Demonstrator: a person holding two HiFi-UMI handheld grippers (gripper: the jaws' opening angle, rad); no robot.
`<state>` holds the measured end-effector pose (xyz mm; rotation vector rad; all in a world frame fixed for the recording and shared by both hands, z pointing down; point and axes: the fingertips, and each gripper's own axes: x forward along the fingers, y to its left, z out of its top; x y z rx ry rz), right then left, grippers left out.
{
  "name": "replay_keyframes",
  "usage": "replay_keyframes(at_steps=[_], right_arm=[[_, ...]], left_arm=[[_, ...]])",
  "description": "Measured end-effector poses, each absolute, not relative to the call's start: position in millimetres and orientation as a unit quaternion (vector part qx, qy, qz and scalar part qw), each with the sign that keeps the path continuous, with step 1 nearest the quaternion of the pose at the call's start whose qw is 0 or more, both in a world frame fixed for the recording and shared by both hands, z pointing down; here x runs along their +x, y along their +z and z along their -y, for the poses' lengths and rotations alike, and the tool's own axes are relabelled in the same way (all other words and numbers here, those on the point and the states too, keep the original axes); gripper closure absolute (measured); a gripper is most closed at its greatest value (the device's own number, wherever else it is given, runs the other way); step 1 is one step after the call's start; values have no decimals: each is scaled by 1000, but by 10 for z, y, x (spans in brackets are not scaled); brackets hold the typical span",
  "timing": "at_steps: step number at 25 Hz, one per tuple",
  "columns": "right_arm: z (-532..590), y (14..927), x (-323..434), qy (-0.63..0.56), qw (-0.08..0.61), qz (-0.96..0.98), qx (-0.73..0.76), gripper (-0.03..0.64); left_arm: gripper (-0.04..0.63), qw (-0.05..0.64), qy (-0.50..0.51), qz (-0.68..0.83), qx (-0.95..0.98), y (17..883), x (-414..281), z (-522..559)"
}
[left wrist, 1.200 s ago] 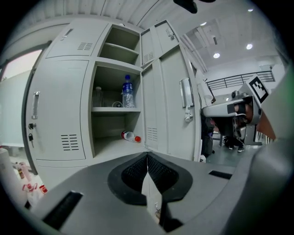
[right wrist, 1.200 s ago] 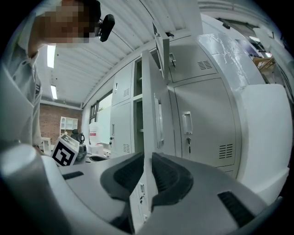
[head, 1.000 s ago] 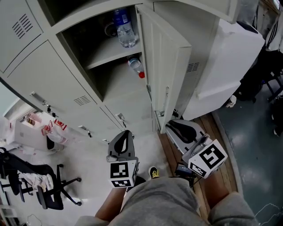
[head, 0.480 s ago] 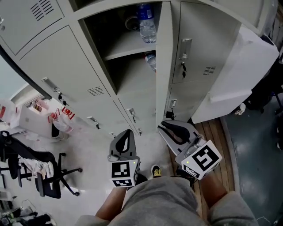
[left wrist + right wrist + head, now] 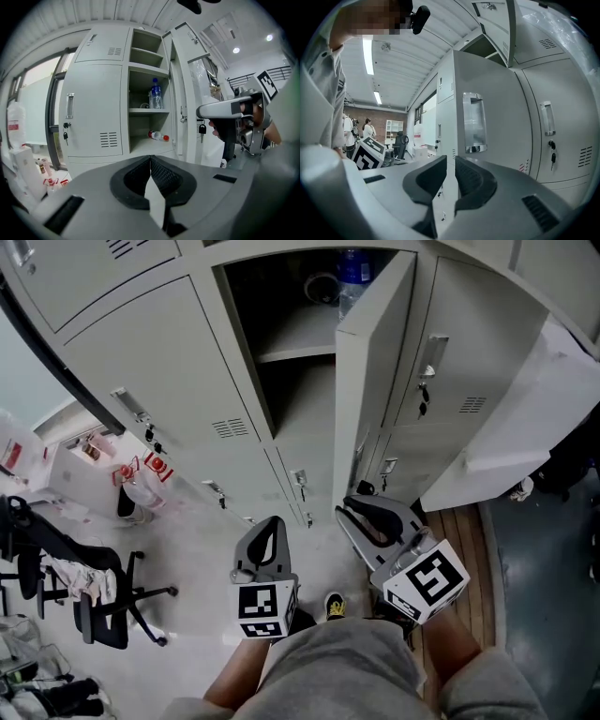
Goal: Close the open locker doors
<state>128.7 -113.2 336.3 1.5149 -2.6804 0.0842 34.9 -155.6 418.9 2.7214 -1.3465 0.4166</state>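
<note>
A grey locker bank fills the top of the head view. One compartment (image 5: 291,334) stands open, and its door (image 5: 375,381) hangs partway out, edge toward me. Inside, an upright water bottle (image 5: 156,93) stands on the shelf and a red-capped bottle (image 5: 158,136) lies below it. My left gripper (image 5: 267,540) is low, in front of the lockers, shut with nothing in it (image 5: 150,161). My right gripper (image 5: 361,517) sits just below the door's lower corner. Its jaws stand almost together with nothing between them (image 5: 451,164), and the door's face and handle (image 5: 473,123) loom just beyond.
A black office chair (image 5: 94,601) and bags by a box (image 5: 131,484) stand at the left. A white covered object (image 5: 534,418) and a strip of wooden boards (image 5: 469,540) lie to the right. The neighbouring door has keys (image 5: 552,152) in its lock. People (image 5: 368,129) stand far off.
The open door has swung from wide open to about half shut, now hiding most of the bottles in the head view. Both grippers stay low in front of me.
</note>
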Motion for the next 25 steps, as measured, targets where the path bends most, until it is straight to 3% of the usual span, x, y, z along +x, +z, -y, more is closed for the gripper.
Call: replay_keyframes(at_steps=[25], right_arm=[[1931, 3077, 1047, -4, 16, 828, 560, 551]], left_arm=[[586, 41, 146, 440, 885, 4144, -246, 2239]])
